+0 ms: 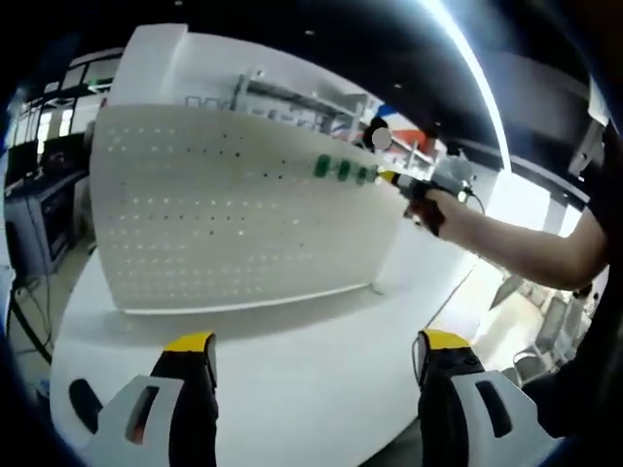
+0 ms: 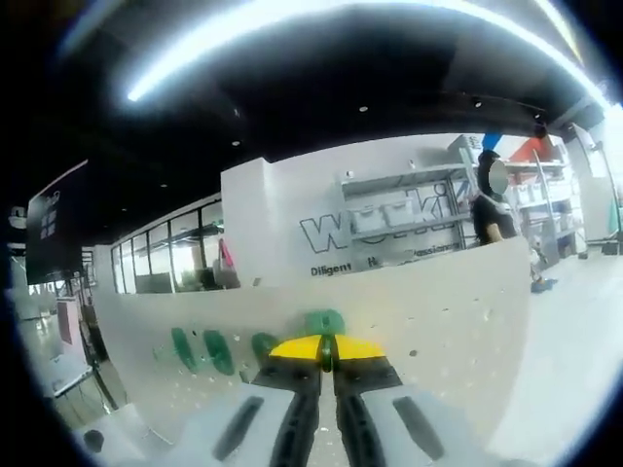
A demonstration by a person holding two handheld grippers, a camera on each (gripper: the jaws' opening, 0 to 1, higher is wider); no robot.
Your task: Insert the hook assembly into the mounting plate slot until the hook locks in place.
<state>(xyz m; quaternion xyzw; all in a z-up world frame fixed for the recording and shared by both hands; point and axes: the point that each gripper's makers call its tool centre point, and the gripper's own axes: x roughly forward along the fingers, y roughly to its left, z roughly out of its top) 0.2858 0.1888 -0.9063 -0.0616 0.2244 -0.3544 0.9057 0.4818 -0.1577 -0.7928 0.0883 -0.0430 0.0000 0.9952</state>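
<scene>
A white pegboard mounting plate (image 1: 214,224) stands upright on the white table (image 1: 292,389). Three green hooks (image 1: 343,170) sit in a row near its upper right edge. My left gripper (image 1: 317,342) is open and holds nothing, well back from the board. A hand holds my right gripper (image 1: 401,180) at the board's right end, just beside the hooks. In the right gripper view the right gripper (image 2: 327,350) is shut on a green hook (image 2: 324,321), pressed close to the plate (image 2: 458,311). Three more green hooks (image 2: 216,350) sit to its left.
The person's forearm (image 1: 526,248) reaches in from the right above the table. Shelving (image 1: 292,102) and a standing person (image 2: 492,214) are behind the board. A white wall with lettering (image 2: 380,229) is further back, and a desk with equipment (image 1: 39,214) is at the left.
</scene>
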